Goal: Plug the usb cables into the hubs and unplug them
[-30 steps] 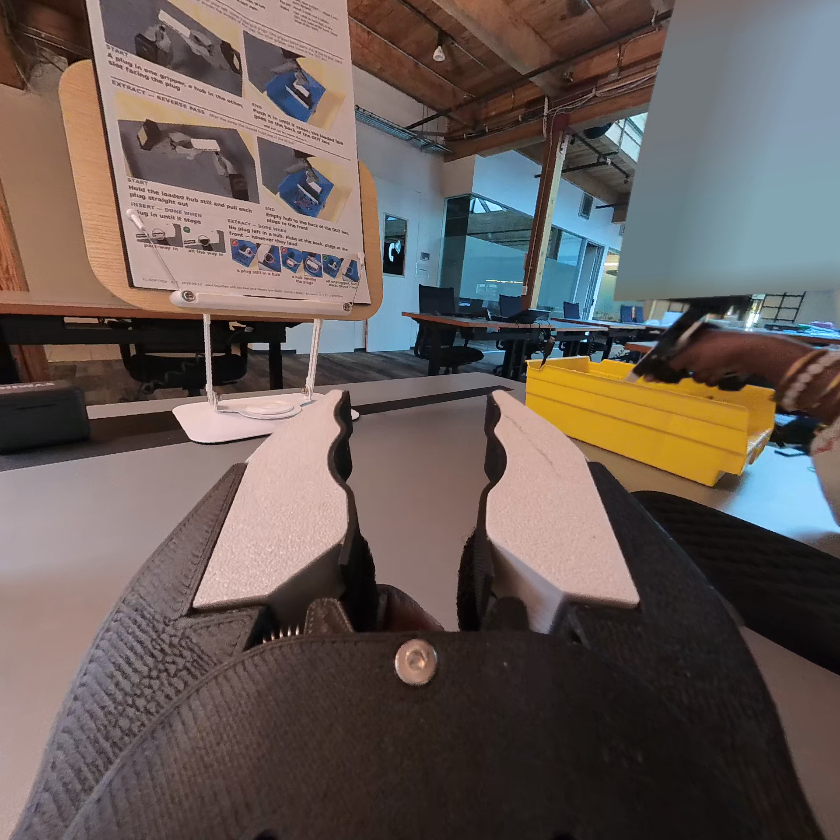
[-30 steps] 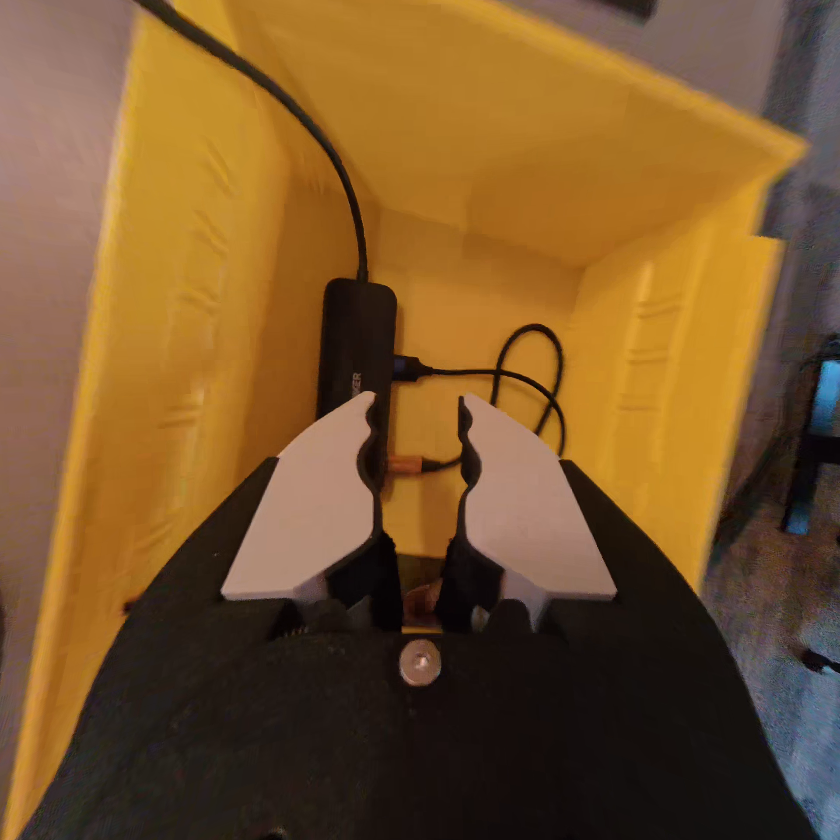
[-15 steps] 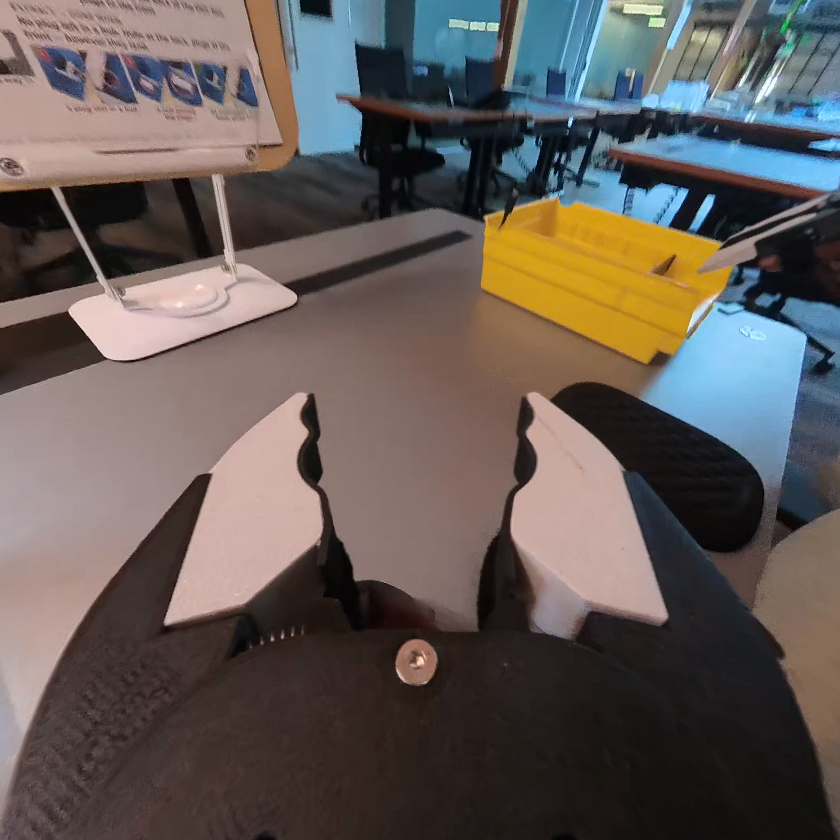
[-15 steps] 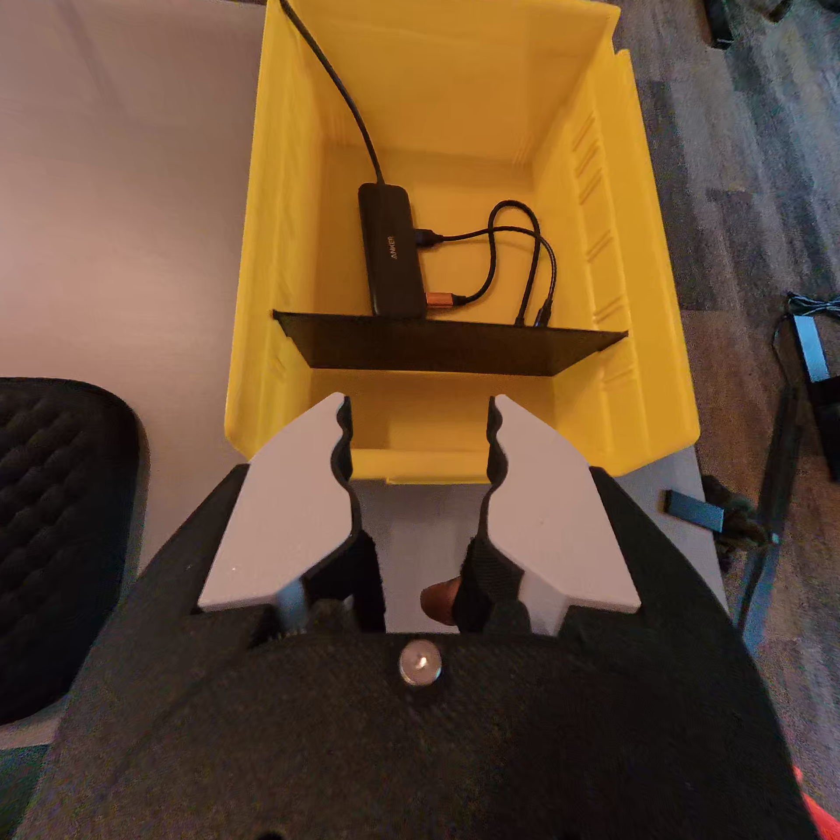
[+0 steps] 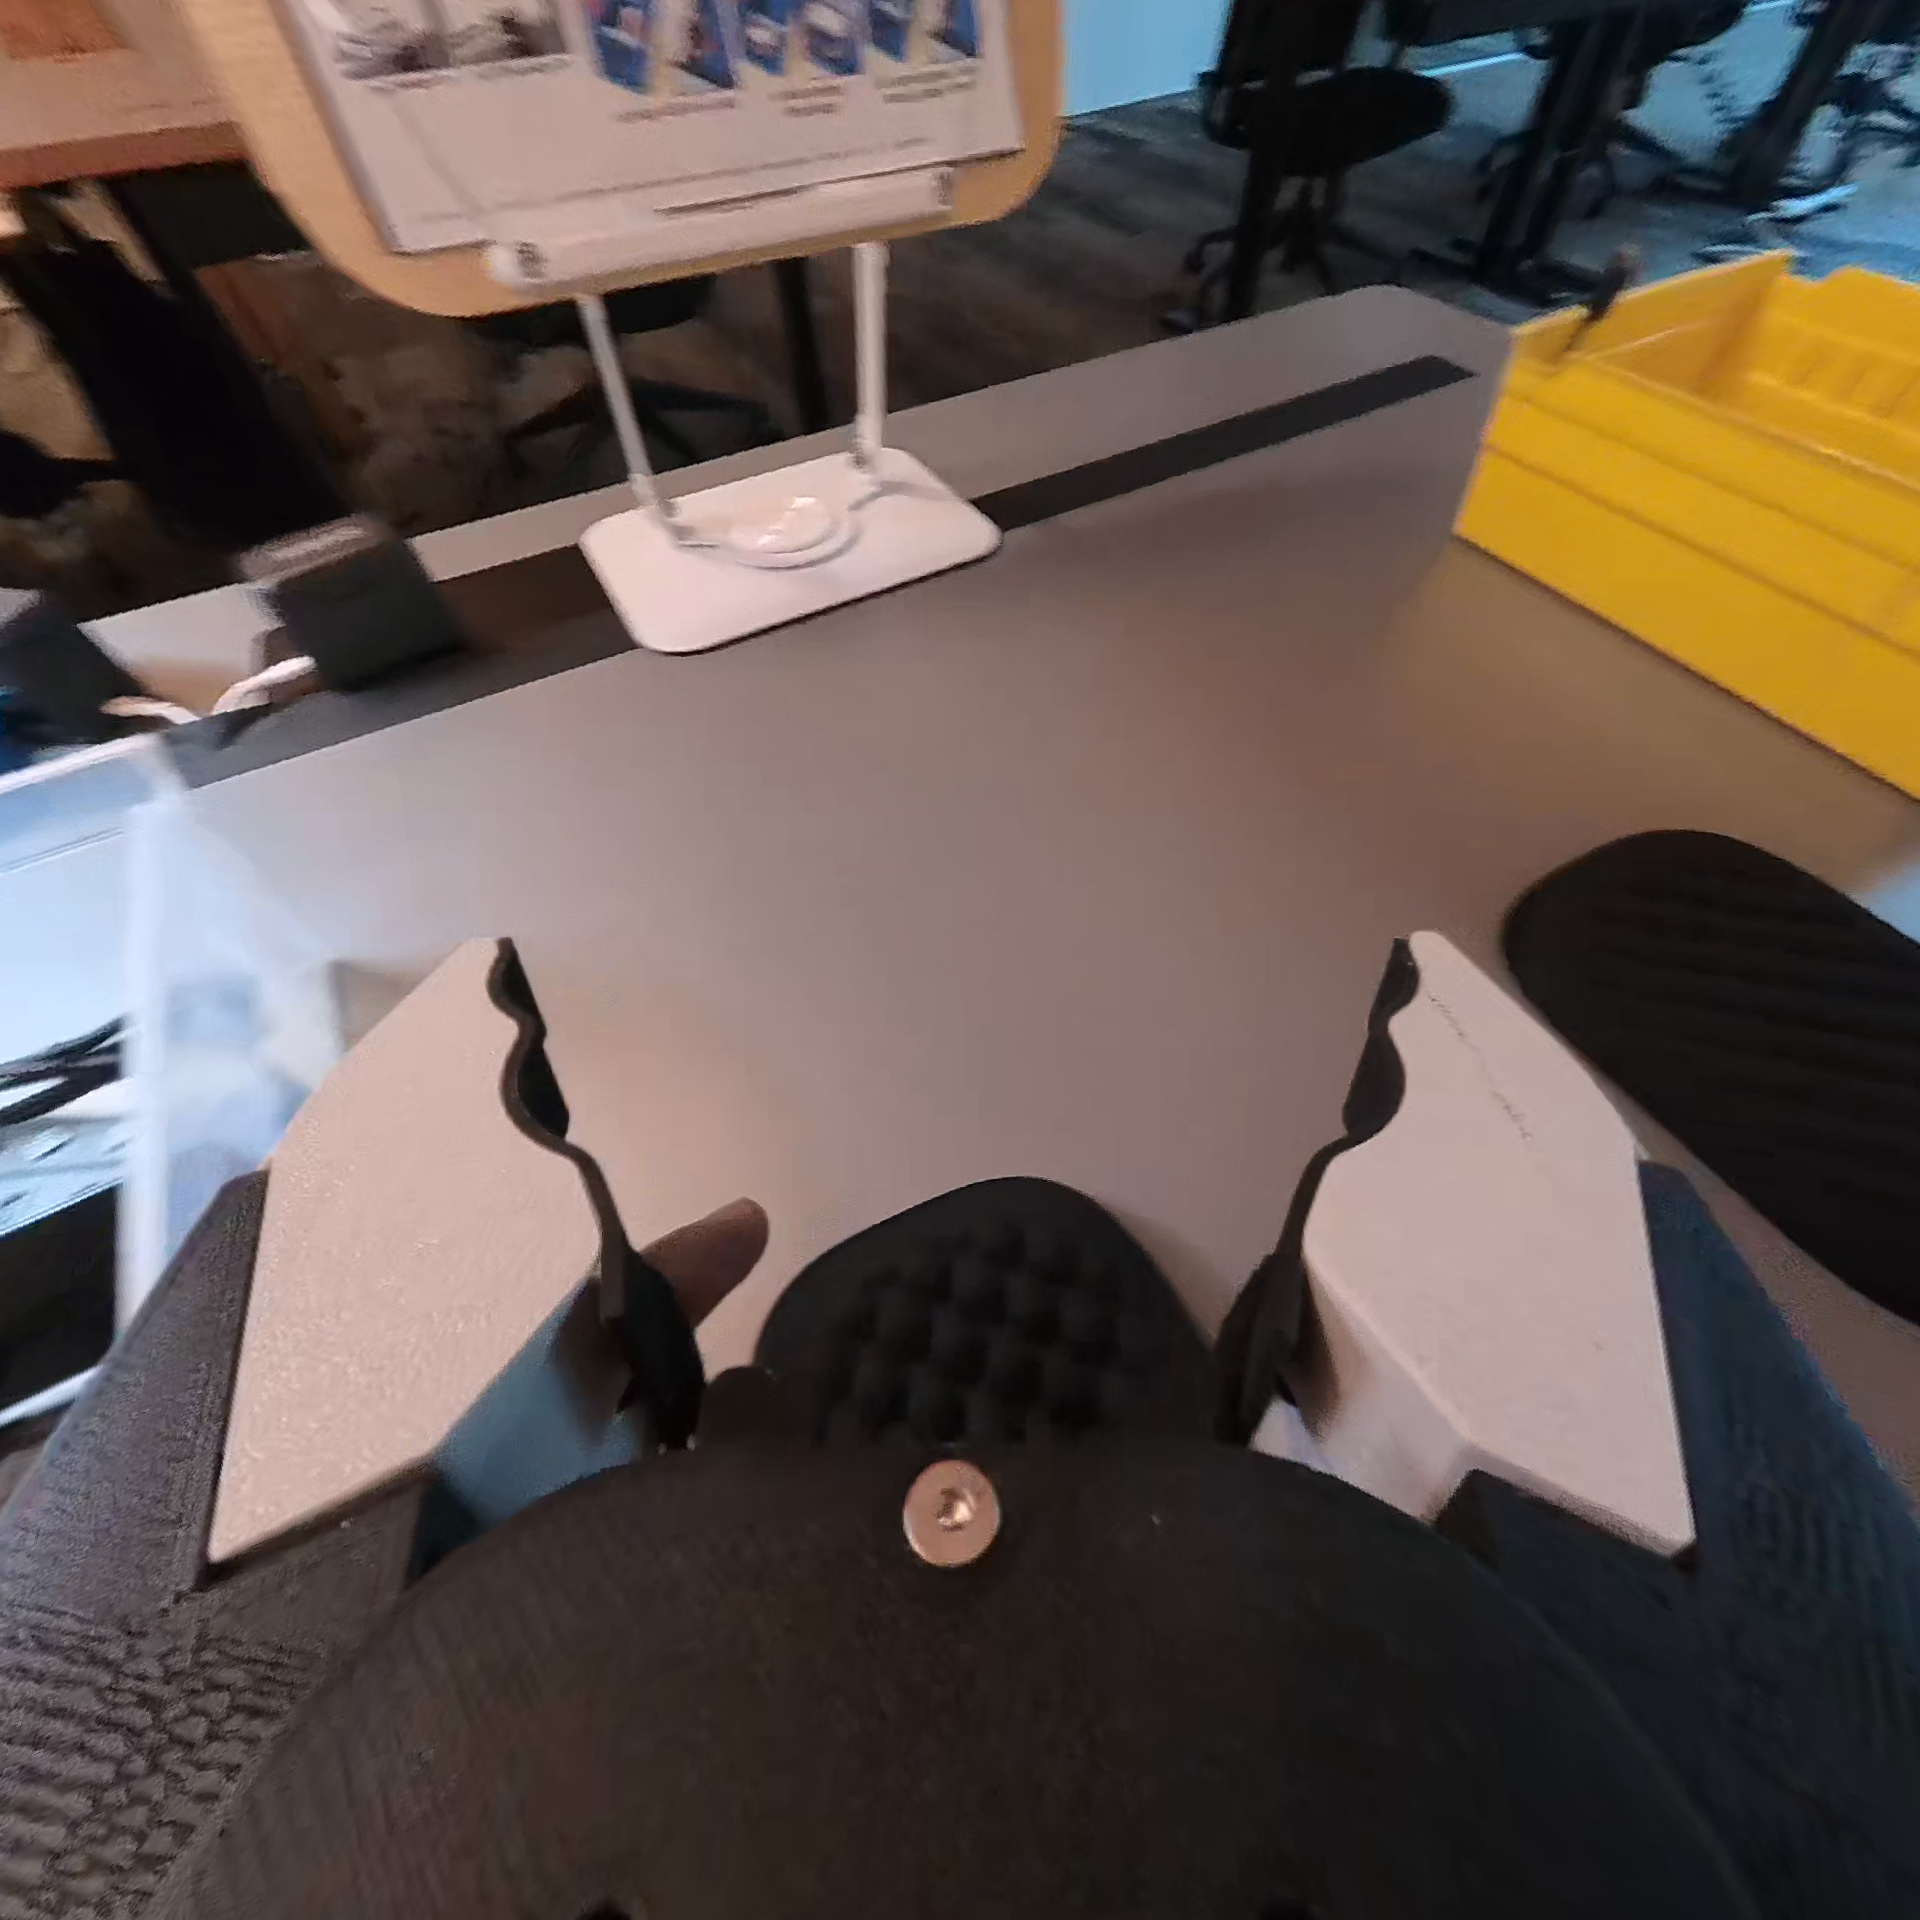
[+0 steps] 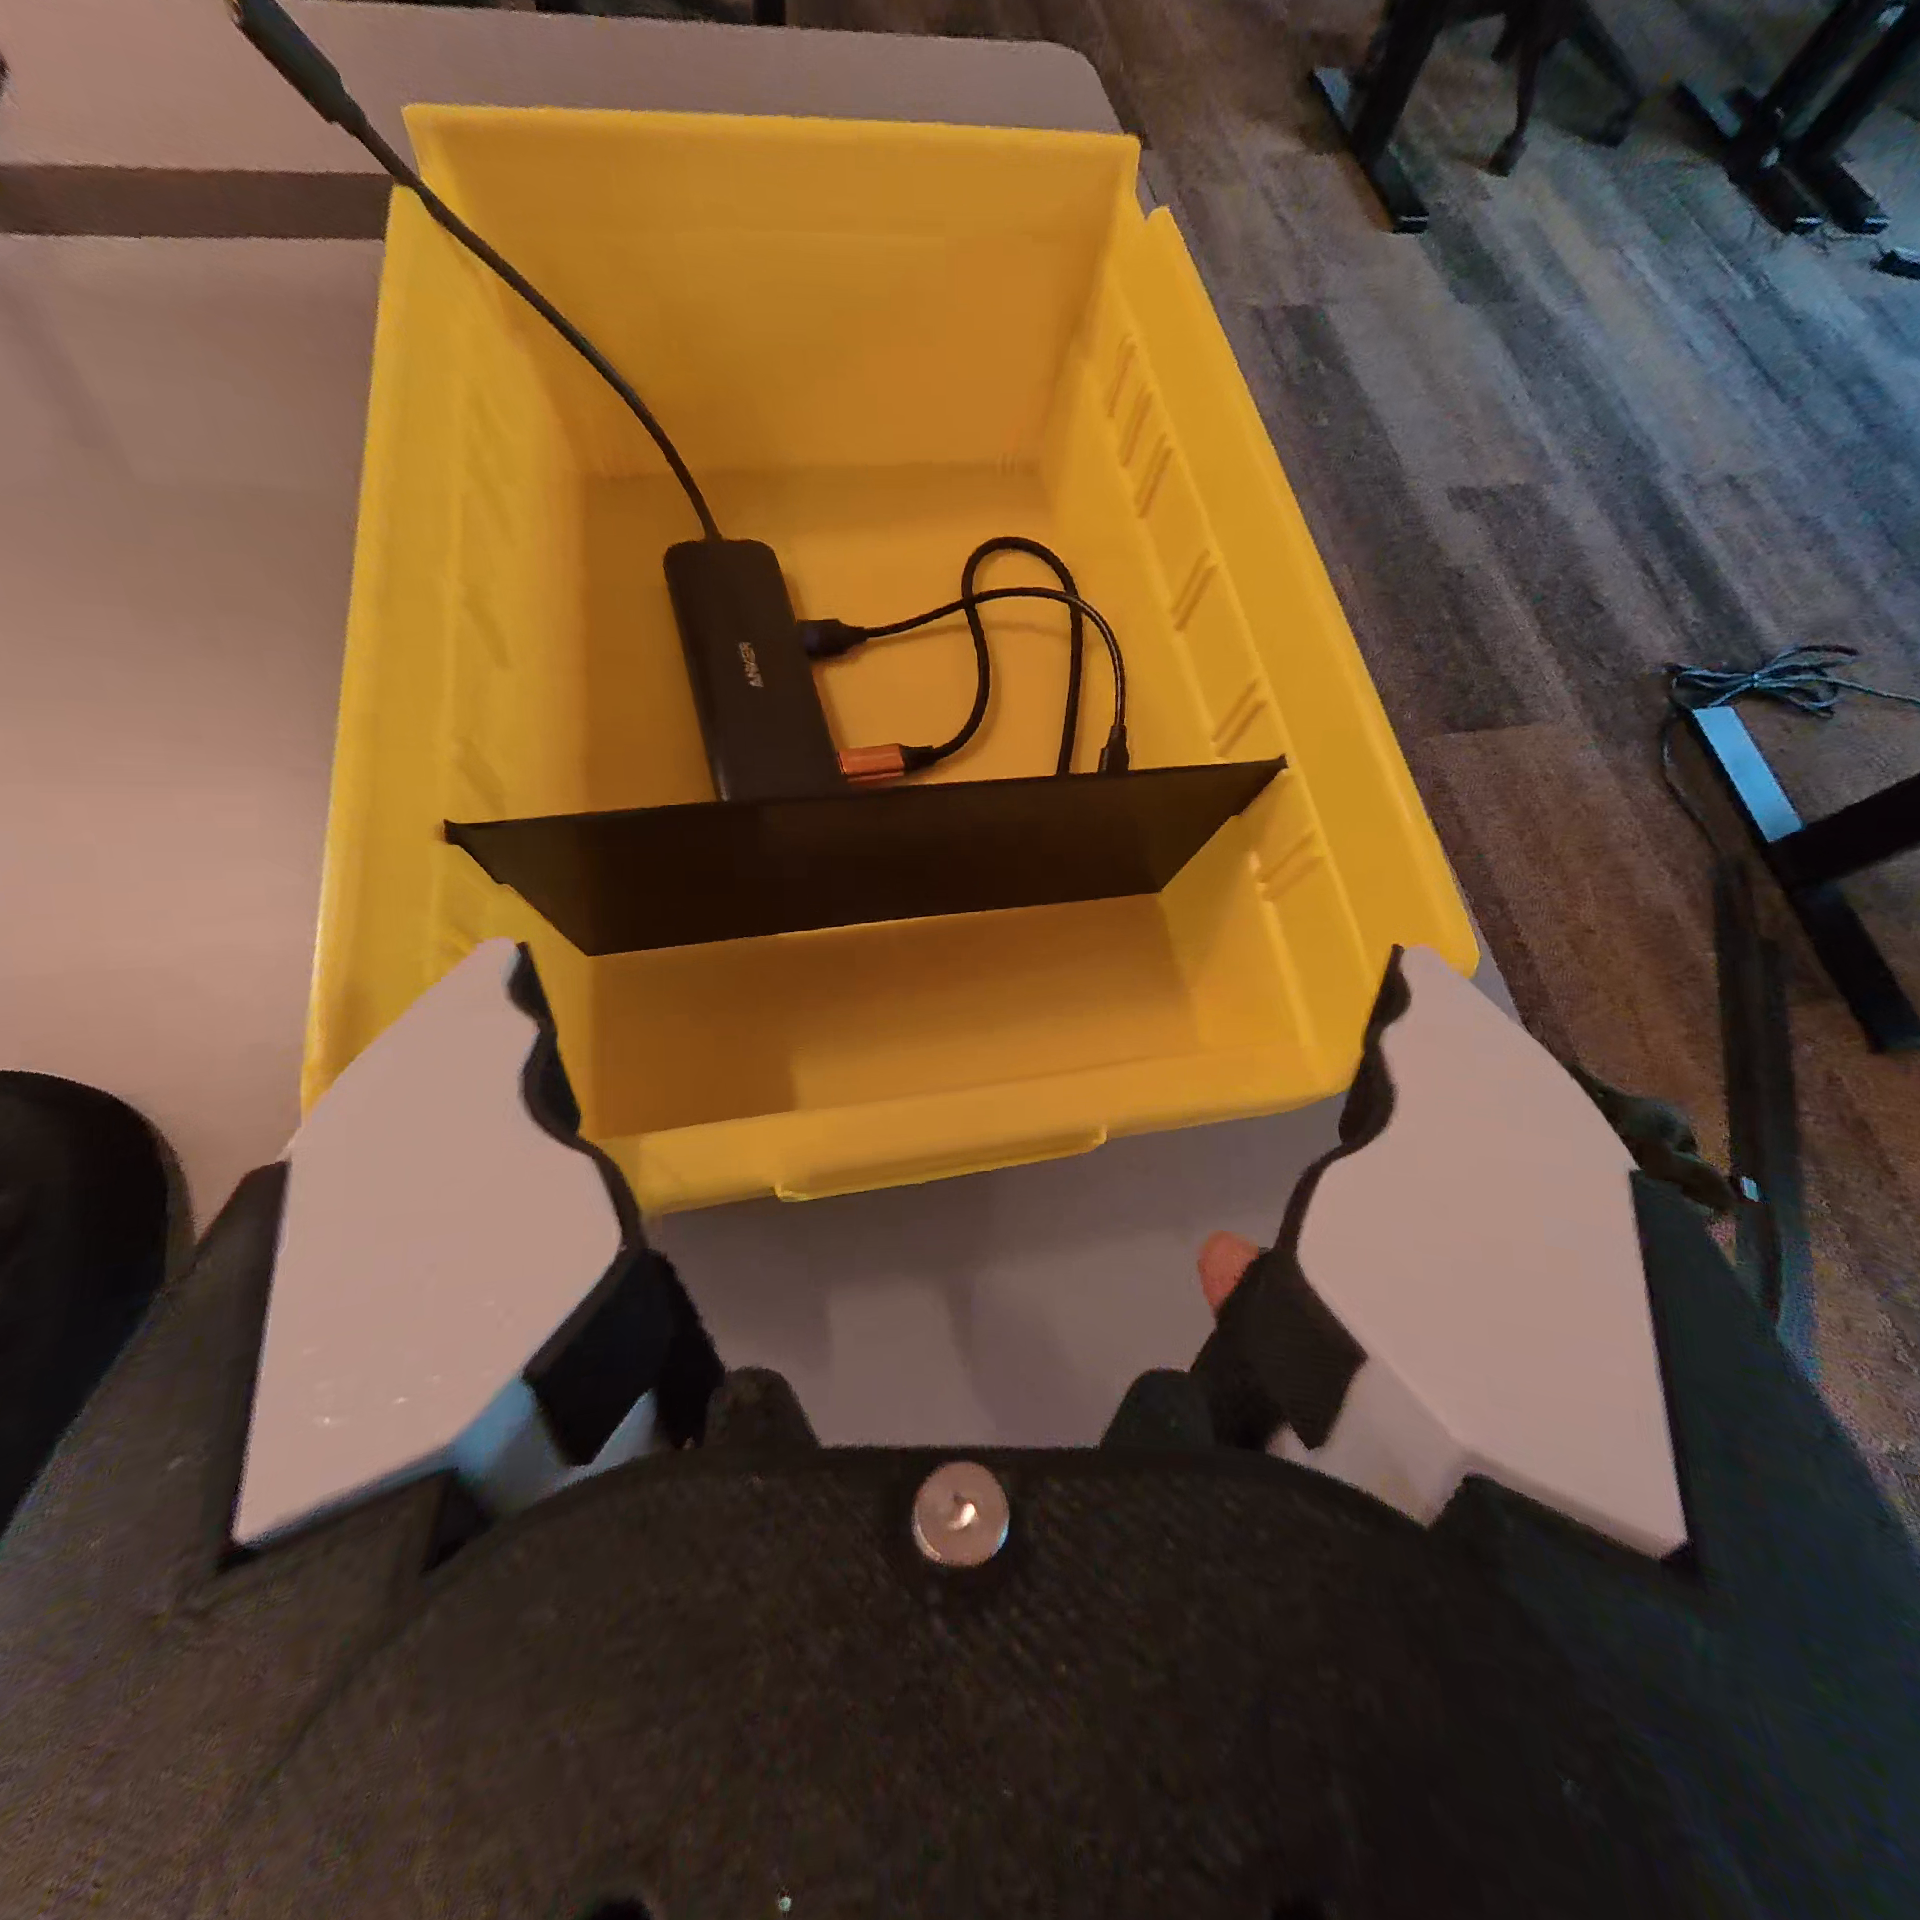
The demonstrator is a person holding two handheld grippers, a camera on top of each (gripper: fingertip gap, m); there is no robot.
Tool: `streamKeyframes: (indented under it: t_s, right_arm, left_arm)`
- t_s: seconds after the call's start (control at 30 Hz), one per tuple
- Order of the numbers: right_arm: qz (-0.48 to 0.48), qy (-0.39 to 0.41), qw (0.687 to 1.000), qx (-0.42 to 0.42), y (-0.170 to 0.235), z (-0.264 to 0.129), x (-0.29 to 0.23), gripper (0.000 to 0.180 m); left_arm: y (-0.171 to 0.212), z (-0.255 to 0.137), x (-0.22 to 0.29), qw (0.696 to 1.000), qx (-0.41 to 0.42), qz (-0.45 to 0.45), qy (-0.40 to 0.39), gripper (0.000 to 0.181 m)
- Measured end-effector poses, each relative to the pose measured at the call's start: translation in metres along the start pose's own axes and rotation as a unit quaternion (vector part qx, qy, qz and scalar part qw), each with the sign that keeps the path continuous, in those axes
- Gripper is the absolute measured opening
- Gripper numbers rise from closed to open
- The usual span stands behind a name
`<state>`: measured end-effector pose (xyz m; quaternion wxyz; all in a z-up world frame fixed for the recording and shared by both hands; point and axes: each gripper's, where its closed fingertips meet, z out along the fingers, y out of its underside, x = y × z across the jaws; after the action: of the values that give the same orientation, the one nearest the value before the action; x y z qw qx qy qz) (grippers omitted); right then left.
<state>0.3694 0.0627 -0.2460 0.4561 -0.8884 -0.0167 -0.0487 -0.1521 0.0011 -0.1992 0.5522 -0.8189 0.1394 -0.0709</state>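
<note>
The yellow bin point(image 6: 499, 582) sits at the right end of the grey table point(image 5: 935, 810), and everything else lines up around it. A black divider point(image 6: 862, 862) crosses the bin and splits it in two. In the compartment beyond the divider lies a black hub point(image 6: 748, 675), flat on the bin floor and close to the left wall. Its own thick cord point(image 6: 582, 343) climbs out over the bin's far left corner. A thin black cable point(image 6: 1039, 634) loops across the floor to the right of the hub, with a black plug point(image 6: 826, 636) seated in the hub's side and an orange plug point(image 6: 873, 764) seated lower down, just behind the divider. The compartment on the near side of the divider holds nothing.

The right gripper point(image 6: 956, 1008) hangs over the near edge of the bin, its two grey fingers point(image 6: 436, 1226) spread wide apart and holding nothing. A fingertip of the person shows by the right finger's base.

The left gripper point(image 5: 956, 997) is well to the left of the bin, over bare table, its jaws also wide apart and empty. A black textured pad point(image 5: 1745, 1060) lies on the table between it and the bin. Beyond, left of the bin, a white stand point(image 5: 790, 551) carries a wooden board with an instruction sheet point(image 5: 665, 114). The left wrist view is blurred at its left edge, where a pale tray-like thing point(image 5: 73, 935) shows.
</note>
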Motion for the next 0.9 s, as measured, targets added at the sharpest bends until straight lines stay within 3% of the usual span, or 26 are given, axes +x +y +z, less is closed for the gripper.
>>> streamKeyframes:
  t_s: [0.03,0.07,0.1,0.13,0.17,0.27,0.37,0.43,0.57,0.6,0.73,0.77,0.9]
  right_arm:
    - [-0.007,-0.001,1.000,0.002,-0.002,-0.001,0.000,0.129]
    - [-0.018,-0.010,1.000,0.002,-0.002,-0.003,-0.003,0.093]
    - [-0.034,-0.032,0.999,0.005,0.000,-0.010,-0.007,0.039]
    - [-0.042,-0.051,0.998,0.016,-0.003,-0.012,-0.013,0.007]
    - [-0.043,-0.061,0.997,0.024,-0.006,-0.014,-0.016,0.004]
    - [-0.045,-0.062,0.997,0.008,-0.004,-0.010,-0.017,0.009]
    - [-0.040,-0.049,0.998,0.004,-0.005,0.003,-0.014,0.035]
    - [-0.043,-0.048,0.997,0.035,-0.014,0.011,-0.013,0.002]
    - [-0.039,-0.039,0.998,0.039,-0.016,0.028,-0.010,0.001]
    - [-0.030,-0.043,0.998,0.043,-0.017,0.031,-0.012,0.006]
    - [0.001,-0.035,0.999,0.020,-0.012,0.040,-0.010,0.077]
    - [0.004,-0.027,1.000,0.015,-0.011,0.040,-0.008,0.088]
    - [0.005,-0.021,1.000,0.005,-0.009,0.040,-0.008,0.101]
  left_arm:
    - [-0.001,-0.006,-0.011,1.000,0.005,-0.003,-0.022,0.145]
    - [-0.002,-0.013,-0.023,0.999,0.011,-0.008,-0.042,0.145]
    - [-0.003,-0.020,-0.034,0.998,0.017,-0.015,-0.061,0.144]
    - [-0.001,-0.026,-0.045,0.997,0.018,-0.022,-0.078,0.142]
    - [0.001,-0.032,-0.055,0.995,0.016,-0.028,-0.097,0.139]
    - [0.006,-0.045,-0.075,0.990,0.014,-0.038,-0.134,0.133]
    - [0.011,-0.050,-0.085,0.987,0.010,-0.045,-0.153,0.128]
    - [0.012,-0.050,-0.089,0.986,0.006,-0.046,-0.159,0.125]
    - [0.010,-0.048,-0.089,0.986,0.011,-0.043,-0.161,0.121]
    - [0.009,-0.047,-0.089,0.986,0.012,-0.043,-0.161,0.121]
    - [0.008,-0.044,-0.087,0.988,0.015,-0.040,-0.149,0.123]
    - [0.008,-0.043,-0.087,0.988,0.012,-0.041,-0.147,0.125]
    - [0.008,-0.039,-0.088,0.989,0.007,-0.036,-0.144,0.130]
